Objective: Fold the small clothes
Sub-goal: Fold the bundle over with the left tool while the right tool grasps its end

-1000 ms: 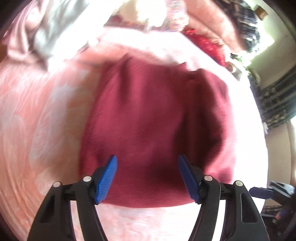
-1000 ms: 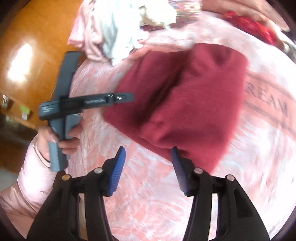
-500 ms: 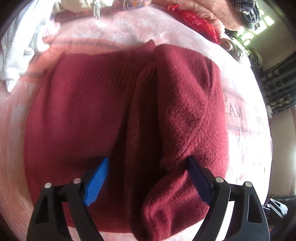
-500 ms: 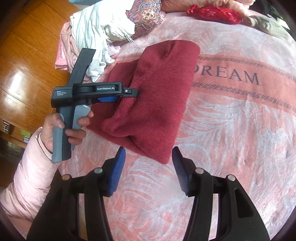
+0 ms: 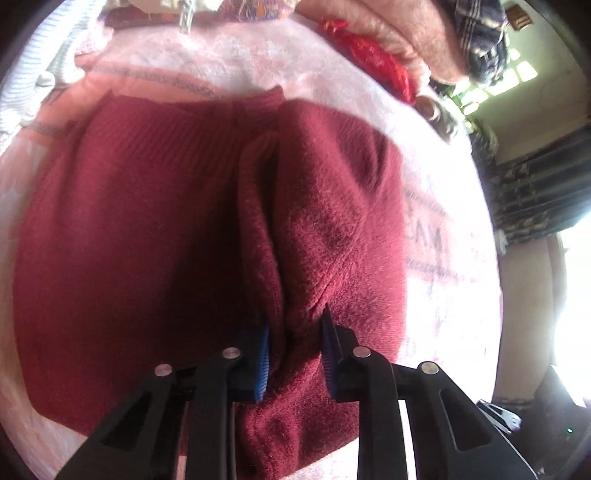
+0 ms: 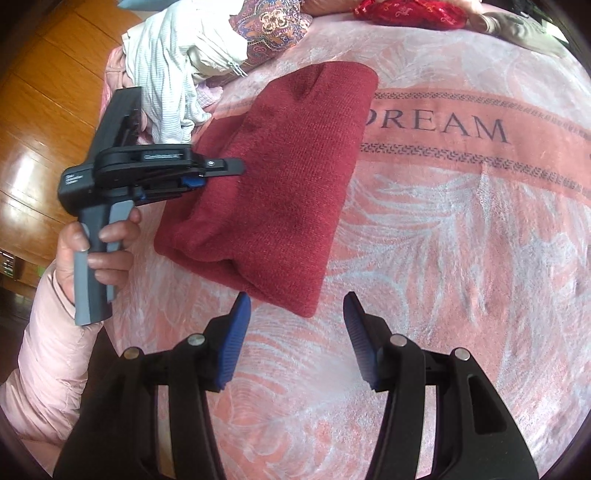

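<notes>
A dark red knitted sweater (image 6: pixel 291 177) lies partly folded on a pink blanket (image 6: pixel 461 229) printed "DREAM". In the left wrist view the sweater (image 5: pixel 147 229) fills the frame, with one side folded over the middle. My left gripper (image 5: pixel 293 350) is shut on the folded layer's edge near its lower end. The right wrist view shows it (image 6: pixel 207 171) at the sweater's left side, held by a hand in a pink sleeve. My right gripper (image 6: pixel 297 332) is open and empty, just above the blanket in front of the sweater's near corner.
A pile of clothes, white striped (image 6: pixel 173 70) and patterned (image 6: pixel 269 26), lies at the blanket's far left corner. A red cloth (image 6: pixel 410 11) lies at the far edge. Wooden floor (image 6: pixel 33 110) shows to the left of the bed.
My left gripper has closed on the sweater's folded layer. The right gripper has drawn back a little from the sweater and stays open.
</notes>
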Motion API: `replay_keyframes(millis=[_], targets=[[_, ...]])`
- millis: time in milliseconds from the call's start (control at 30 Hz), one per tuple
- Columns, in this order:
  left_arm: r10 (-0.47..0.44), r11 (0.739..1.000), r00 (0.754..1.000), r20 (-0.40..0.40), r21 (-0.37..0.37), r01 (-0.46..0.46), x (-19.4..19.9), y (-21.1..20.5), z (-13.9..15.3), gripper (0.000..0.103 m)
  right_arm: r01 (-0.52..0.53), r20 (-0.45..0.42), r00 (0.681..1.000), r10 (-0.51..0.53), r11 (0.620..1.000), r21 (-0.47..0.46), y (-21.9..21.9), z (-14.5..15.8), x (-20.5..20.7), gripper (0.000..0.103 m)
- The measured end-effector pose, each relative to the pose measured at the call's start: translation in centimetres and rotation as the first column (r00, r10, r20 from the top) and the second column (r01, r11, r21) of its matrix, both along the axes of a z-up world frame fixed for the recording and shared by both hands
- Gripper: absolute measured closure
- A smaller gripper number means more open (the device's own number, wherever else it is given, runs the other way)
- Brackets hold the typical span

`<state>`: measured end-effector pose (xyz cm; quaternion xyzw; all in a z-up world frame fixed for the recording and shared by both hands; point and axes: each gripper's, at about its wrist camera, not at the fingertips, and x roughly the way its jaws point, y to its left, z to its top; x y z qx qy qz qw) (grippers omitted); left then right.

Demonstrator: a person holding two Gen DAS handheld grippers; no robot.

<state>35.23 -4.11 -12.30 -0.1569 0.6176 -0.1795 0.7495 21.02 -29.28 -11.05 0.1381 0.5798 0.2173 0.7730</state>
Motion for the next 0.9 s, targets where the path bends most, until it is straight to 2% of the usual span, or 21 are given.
replay_keyframes(millis=[100, 333, 533, 767, 900], targets=[[0.003, 1.0, 1.0, 0.025, -0.031, -0.002, -0.5, 0.9, 1.1, 0.08, 0.006, -0.012, 1.0, -0.006, 1.0, -0.007, -0.1, -0.4, -0.1, 0.05], [0.014, 0.998, 1.0, 0.022, -0.064, -0.012, -0.2, 3.0, 2.6, 0.081, 0.004, -0.026, 1.0, -0.004, 1.0, -0.009, 0.9, -0.8, 0.0, 0.05], [0.039, 0.996, 0.999, 0.025, -0.082, -0.037, 0.1, 6.8, 3.6, 0.081, -0.022, -0.015, 1.0, 0.022, 1.0, -0.004, 2.4, -0.4, 0.2, 0.05], [0.045, 0.997, 0.997, 0.062, -0.06, -0.041, -0.1, 11.5, 4.6, 0.081, -0.047, -0.018, 0.999, 0.047, 0.999, -0.003, 3.7, -0.6, 0.5, 0.05], [0.072, 0.996, 0.996, 0.051, -0.061, -0.069, -0.1, 14.4, 3.8, 0.081, -0.059, -0.025, 0.998, 0.059, 0.998, -0.007, 4.5, -1.0, 0.6, 0.05]])
